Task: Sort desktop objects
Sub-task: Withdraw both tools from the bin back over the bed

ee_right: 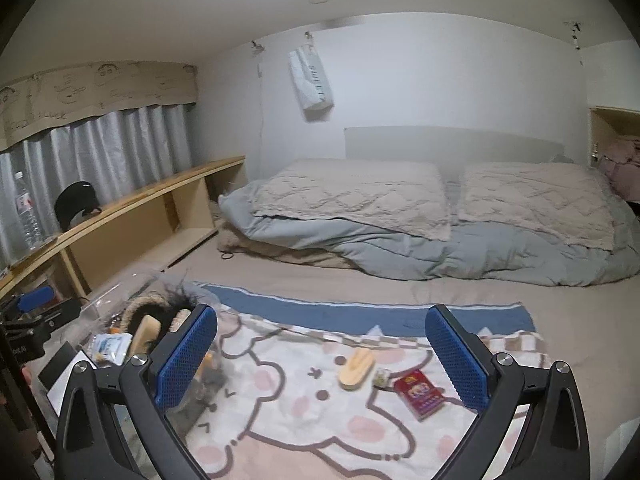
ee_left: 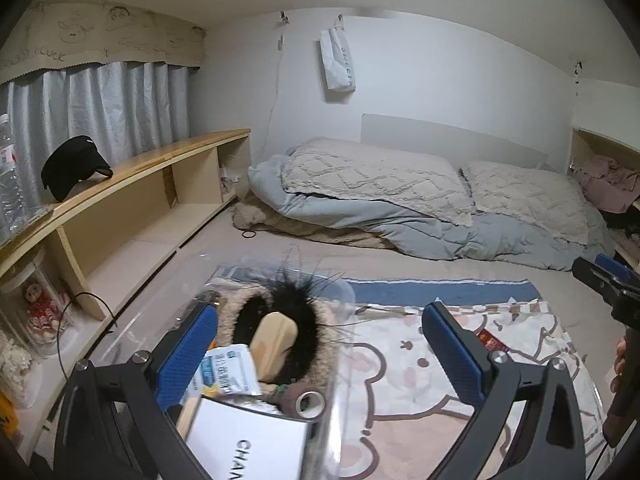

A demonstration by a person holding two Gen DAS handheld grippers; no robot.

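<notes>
My left gripper (ee_left: 320, 354) is open and hovers over a clear plastic bin (ee_left: 345, 294). The bin holds a furry black and tan headband (ee_left: 308, 312), a wooden block (ee_left: 276, 332), a blue and white packet (ee_left: 230, 368), a white box (ee_left: 248, 444) and a tape roll (ee_left: 310, 402). My right gripper (ee_right: 322, 360) is open above the cartoon blanket (ee_right: 304, 432), with nothing between its fingers. Ahead of it lie a wooden brush (ee_right: 356, 368), a small pale item (ee_right: 382, 378) and a red card box (ee_right: 418, 394). The same bin (ee_right: 104, 296) sits to its left.
A low wooden shelf (ee_left: 152, 160) runs along the left wall with a black cap (ee_left: 72, 166) and a water bottle (ee_left: 8, 168) on it. Pillows and a grey duvet (ee_right: 400, 240) fill the back. A black hair tie (ee_right: 227, 256) lies on the mattress.
</notes>
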